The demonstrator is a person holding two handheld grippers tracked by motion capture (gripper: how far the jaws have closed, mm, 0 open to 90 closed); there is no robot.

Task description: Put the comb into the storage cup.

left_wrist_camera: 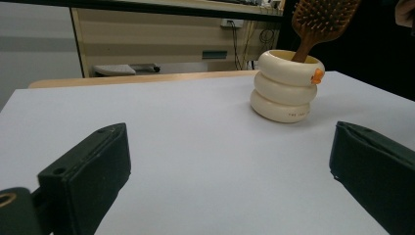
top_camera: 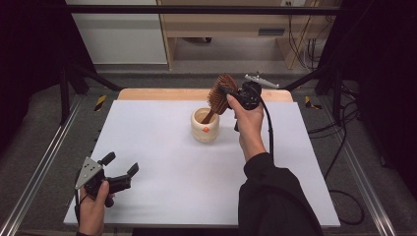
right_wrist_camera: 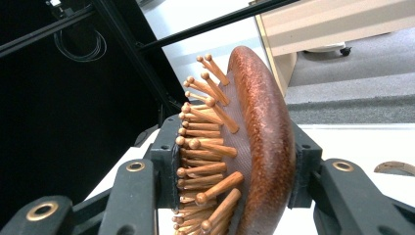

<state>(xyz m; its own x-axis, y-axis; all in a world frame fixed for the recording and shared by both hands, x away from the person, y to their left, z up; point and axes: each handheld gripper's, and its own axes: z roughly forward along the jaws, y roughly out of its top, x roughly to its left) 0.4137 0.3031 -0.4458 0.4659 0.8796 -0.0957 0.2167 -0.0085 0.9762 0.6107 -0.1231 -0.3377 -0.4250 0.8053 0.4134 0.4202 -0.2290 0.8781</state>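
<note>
The right claw (top_camera: pixel 231 93) is squeezing the head of a wooden hairbrush (top_camera: pixel 222 92), one jaw on the pegs and one on the smooth brown back. The brush is tilted, and its handle goes down into a cream cup (top_camera: pixel 205 125) that looks like stacked rings. The bottom of the handle is hidden inside the cup (so how deep it goes is hard to tell). The cup stands on the white counter (top_camera: pixel 162 162), near the far edge. In the right claw's own view the brush is cut off at the bottom. The left claw (top_camera: pixel 120 169) is wide open with nothing in it, low near the front left corner, well apart from the cup.
</note>
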